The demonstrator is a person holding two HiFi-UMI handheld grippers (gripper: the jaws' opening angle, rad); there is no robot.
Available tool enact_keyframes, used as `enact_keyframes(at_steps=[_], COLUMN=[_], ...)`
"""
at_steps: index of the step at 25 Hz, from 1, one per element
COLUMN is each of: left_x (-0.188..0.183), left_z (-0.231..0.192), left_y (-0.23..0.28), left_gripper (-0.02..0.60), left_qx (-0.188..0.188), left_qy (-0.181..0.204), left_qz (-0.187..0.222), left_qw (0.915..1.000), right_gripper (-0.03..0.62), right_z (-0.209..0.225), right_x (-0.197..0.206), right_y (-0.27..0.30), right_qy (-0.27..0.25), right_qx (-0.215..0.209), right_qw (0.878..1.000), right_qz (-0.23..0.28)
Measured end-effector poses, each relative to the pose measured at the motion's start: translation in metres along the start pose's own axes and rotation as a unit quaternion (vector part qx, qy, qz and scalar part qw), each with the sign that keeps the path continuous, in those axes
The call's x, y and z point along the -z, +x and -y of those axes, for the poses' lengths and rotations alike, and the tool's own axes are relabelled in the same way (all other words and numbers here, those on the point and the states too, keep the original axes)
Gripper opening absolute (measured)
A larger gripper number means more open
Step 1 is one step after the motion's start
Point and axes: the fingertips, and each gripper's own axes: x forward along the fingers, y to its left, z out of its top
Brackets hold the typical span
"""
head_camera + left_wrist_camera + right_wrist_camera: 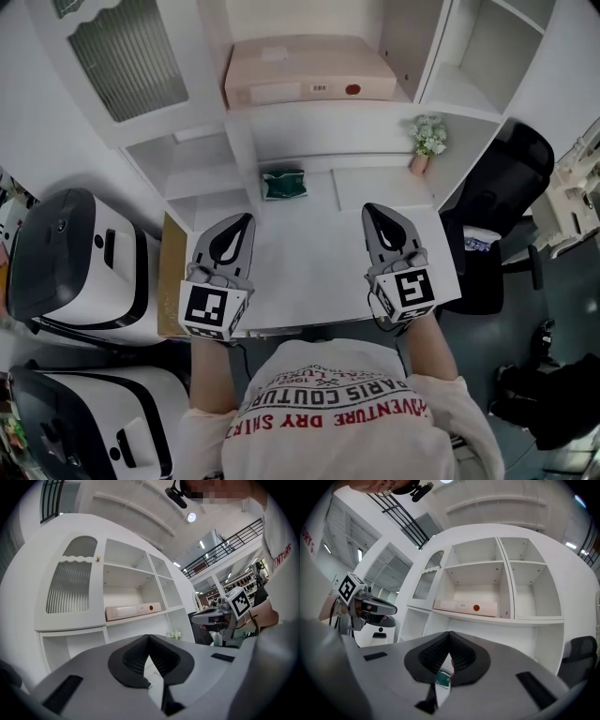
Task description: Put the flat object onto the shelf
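The flat object, a pale pink box [309, 70] with a red dot, lies on the middle shelf of the white cabinet [469, 94]. It also shows in the left gripper view [133, 611] and the right gripper view [465, 606]. Both grippers hover over the white desk [309, 272], well short of the shelf and apart from the box. My left gripper [246, 222] is shut and holds nothing, its pads [140, 651] meeting at the tip. My right gripper [372, 211] is likewise shut and empty, with its pads [459, 653] pressed together.
A small dark green pouch [283, 184] lies at the back of the desk. A little pot of white flowers [427, 141] stands at the back right. A black chair [511, 178] is to the right, and white-and-black machines [75, 267] are to the left.
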Motion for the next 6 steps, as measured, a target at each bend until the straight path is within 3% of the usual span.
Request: enact_keyframes(at_steps=[6], left_x=[-0.0047], left_z=[0.0033], left_y=[0.0012], left_gripper=[0.011], left_qx=[0.001], left_qy=[0.002], left_qz=[0.006], left_qw=[1.0000], right_gripper=[0.026], right_z=[-0.0012], right_x=[-0.0041], right_y=[-0.0038], right_qy=[-0.007], right_qx=[-0.002], right_qw=[1.000], right_qz=[0.003])
